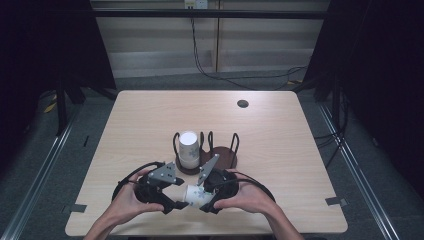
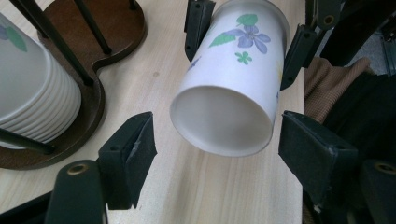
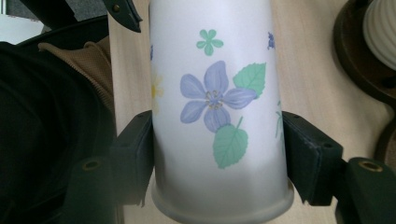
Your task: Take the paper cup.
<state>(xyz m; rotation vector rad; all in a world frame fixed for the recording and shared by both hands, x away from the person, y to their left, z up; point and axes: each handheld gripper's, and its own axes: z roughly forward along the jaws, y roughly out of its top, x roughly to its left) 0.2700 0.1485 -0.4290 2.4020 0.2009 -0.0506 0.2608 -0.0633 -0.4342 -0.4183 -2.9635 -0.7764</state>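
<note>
- Just in front of the cup rack [image 1: 222, 159], the right gripper [image 1: 207, 199] clamps a flowered paper cup [image 1: 196, 195] lying sideways.
- Left gripper [image 1: 175, 204] jaws flank its open mouth, half-closed, not touching; racking remains, beside the stack of cups [image 1: 189, 148].

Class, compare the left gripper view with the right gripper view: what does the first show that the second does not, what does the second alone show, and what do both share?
The left gripper view shows the flowered cup's closed base facing the camera, between the left gripper's pads without touching them. The right gripper view shows the right gripper clamped on the cup's side near its rolled rim. Both share the cup, the dark wooden holder and the stacked cups.
</note>
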